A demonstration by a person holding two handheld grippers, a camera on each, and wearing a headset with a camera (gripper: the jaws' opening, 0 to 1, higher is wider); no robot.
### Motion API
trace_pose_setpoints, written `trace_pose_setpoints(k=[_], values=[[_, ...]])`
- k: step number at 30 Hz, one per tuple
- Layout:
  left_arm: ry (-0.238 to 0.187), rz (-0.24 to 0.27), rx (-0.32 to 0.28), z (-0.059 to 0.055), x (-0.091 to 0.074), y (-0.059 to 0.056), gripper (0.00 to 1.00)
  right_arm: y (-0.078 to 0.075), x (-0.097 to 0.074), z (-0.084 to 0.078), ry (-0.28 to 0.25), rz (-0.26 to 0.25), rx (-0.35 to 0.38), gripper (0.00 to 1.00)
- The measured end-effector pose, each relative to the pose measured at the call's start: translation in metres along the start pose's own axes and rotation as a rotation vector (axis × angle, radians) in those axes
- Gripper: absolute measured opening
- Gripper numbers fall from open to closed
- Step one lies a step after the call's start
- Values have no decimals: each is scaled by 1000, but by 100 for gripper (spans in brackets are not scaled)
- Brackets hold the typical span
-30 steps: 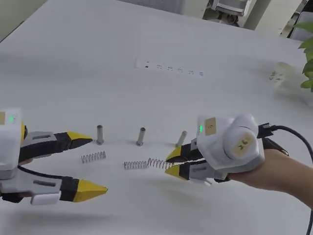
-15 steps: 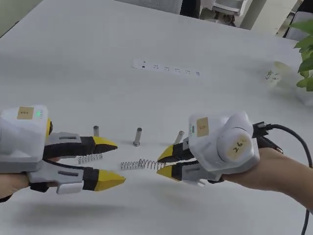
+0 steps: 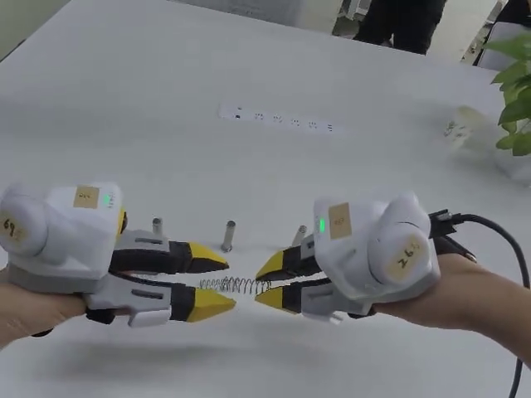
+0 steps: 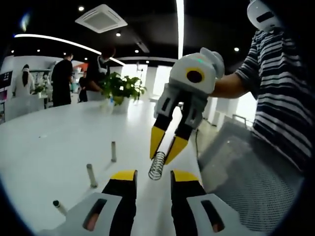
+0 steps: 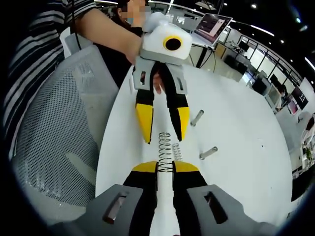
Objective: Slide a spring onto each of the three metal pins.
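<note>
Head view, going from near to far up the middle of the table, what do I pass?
Spring → middle pin → power strip → a person standing at the back.

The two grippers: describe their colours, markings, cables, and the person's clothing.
Both the left gripper and right gripper: white rounded housings, tan numbered stickers, green lights, black jaws tipped yellow. A black cable leaves the right one. Striped sleeve.

Spring [image 3: 235, 285] before pins [image 3: 228, 235], on table [image 3: 166, 83].

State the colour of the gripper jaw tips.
Yellow, on black jaws; the head view shows the fingertips best.
</note>
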State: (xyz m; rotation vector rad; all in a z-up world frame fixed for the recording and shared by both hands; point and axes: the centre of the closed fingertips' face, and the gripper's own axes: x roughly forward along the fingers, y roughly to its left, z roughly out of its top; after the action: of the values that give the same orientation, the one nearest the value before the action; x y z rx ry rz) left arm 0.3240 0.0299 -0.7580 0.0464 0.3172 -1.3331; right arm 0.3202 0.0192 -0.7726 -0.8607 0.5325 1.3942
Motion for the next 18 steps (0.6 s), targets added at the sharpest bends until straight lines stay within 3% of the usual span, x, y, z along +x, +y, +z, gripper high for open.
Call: trace_pose_setpoints(k=[9, 18], values=[[-3, -32, 17, 3, 6, -6, 7, -2, -4, 4, -16, -4, -3, 8], [-17, -43, 31, 7, 8, -9, 3, 2, -5, 4, -22, 0, -7, 8]])
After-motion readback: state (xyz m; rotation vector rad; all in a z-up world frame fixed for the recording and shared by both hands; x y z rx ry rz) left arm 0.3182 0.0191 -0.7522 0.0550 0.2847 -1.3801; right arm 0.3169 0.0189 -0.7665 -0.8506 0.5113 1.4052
